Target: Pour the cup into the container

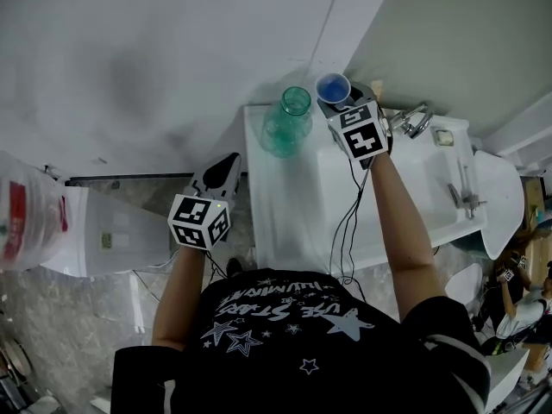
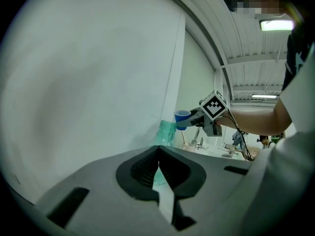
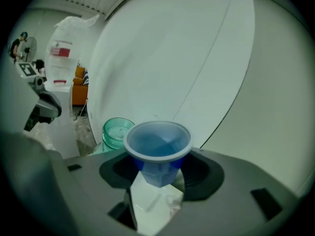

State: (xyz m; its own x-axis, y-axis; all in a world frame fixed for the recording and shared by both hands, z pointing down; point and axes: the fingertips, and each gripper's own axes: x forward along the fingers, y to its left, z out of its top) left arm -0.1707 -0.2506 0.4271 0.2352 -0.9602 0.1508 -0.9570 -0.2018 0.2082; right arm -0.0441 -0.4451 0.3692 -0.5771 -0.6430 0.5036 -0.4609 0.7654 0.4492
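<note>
A small blue cup (image 1: 333, 87) is held over the back of the white counter (image 1: 285, 214), with my right gripper (image 1: 335, 102) shut on its lower body. In the right gripper view the blue cup (image 3: 157, 150) sits upright between the jaws, its mouth facing the camera. The clear green container (image 1: 291, 121) stands on the counter just left of the cup, and its open mouth (image 3: 117, 130) shows beside the cup's rim. My left gripper (image 1: 226, 166) hangs off the counter's left edge, shut and empty. From it I see the container (image 2: 165, 131) and cup (image 2: 181, 117) ahead.
A white sink basin (image 1: 405, 188) with a chrome faucet (image 1: 415, 121) lies right of the cup. A black cable (image 1: 348, 231) hangs from the right gripper. A white wall rises behind the counter. A white bag with red print (image 1: 30, 222) sits at far left.
</note>
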